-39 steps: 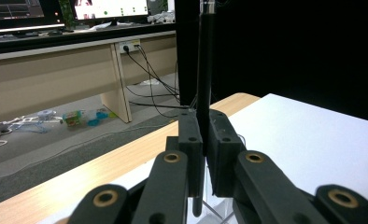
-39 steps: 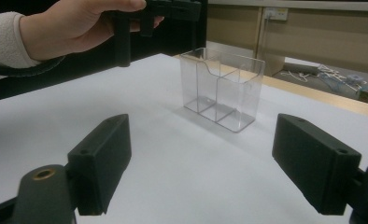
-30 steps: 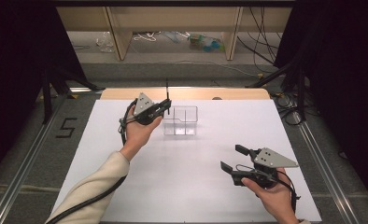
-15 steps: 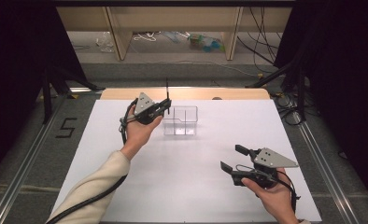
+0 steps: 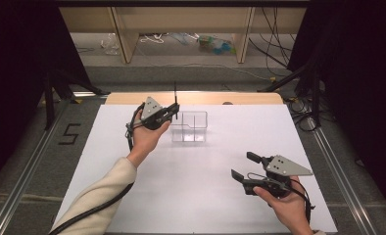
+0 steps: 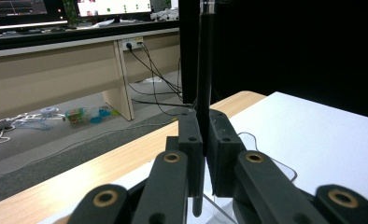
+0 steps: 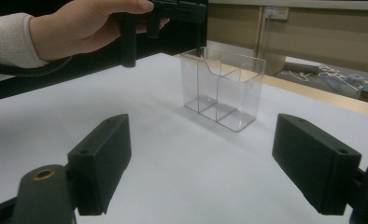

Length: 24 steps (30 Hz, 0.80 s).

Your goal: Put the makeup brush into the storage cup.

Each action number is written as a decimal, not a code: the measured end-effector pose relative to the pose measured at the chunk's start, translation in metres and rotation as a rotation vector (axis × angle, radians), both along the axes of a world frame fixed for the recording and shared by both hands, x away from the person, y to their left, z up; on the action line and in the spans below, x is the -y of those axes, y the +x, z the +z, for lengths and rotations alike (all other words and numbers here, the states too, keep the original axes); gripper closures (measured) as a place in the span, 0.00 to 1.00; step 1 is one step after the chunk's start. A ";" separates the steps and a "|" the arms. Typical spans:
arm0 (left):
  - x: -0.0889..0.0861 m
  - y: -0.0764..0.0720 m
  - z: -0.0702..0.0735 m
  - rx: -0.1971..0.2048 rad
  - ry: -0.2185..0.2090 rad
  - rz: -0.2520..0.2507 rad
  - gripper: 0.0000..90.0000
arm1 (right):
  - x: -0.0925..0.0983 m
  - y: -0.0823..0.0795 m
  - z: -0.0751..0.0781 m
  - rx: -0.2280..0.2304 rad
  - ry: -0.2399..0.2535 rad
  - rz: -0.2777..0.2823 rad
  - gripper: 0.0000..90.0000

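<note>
Holding a black pen (image 6: 204,70) upright, the left gripper (image 5: 170,113) hovers just beside the clear holder (image 5: 189,126); the right gripper (image 5: 244,166) idles wide apart. Risk: a misaligned descent strikes the rim, tipping the light holder.

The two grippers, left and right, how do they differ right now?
The left gripper is shut on a thin black pen, held upright; the right gripper is open with nothing between its jaws. The left gripper is raised beside the clear divided box; the right gripper sits low over the white table, apart from the box. Both are black, hand-held, with a grey three-cornered plate on top.
</note>
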<state>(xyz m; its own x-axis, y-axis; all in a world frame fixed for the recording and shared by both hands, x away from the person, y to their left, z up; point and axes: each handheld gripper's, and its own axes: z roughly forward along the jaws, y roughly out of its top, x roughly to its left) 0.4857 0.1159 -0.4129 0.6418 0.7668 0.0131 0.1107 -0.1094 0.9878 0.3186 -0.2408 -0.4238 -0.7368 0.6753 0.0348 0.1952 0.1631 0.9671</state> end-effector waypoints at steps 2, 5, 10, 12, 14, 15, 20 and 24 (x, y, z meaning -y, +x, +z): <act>0.000 0.001 -0.001 0.000 0.004 0.002 0.95 | 0.000 0.000 0.000 -0.007 0.001 0.001 0.23; 0.000 0.001 -0.002 -0.002 0.005 0.004 0.95 | 0.000 0.000 0.000 -0.001 0.000 0.001 0.23; 0.000 0.003 -0.003 -0.003 0.007 0.007 0.95 | 0.000 0.000 0.000 -0.001 0.000 0.001 0.23; 0.000 0.004 -0.004 -0.004 0.007 0.007 0.95 | -0.001 -0.001 0.000 -0.024 0.007 0.004 0.23; 0.000 0.004 -0.005 -0.005 0.008 0.008 0.95 | -0.001 -0.002 0.000 -0.034 0.011 0.005 0.23; 0.000 0.004 -0.005 -0.006 0.007 0.007 0.95 | -0.001 -0.001 0.000 -0.034 0.011 0.005 0.23; 0.000 0.005 -0.007 -0.009 0.008 0.008 0.95 | -0.001 -0.001 0.000 -0.035 0.011 0.006 0.23; 0.000 0.006 -0.008 -0.012 0.010 0.011 0.95 | 0.000 0.000 0.000 -0.004 0.001 0.004 0.23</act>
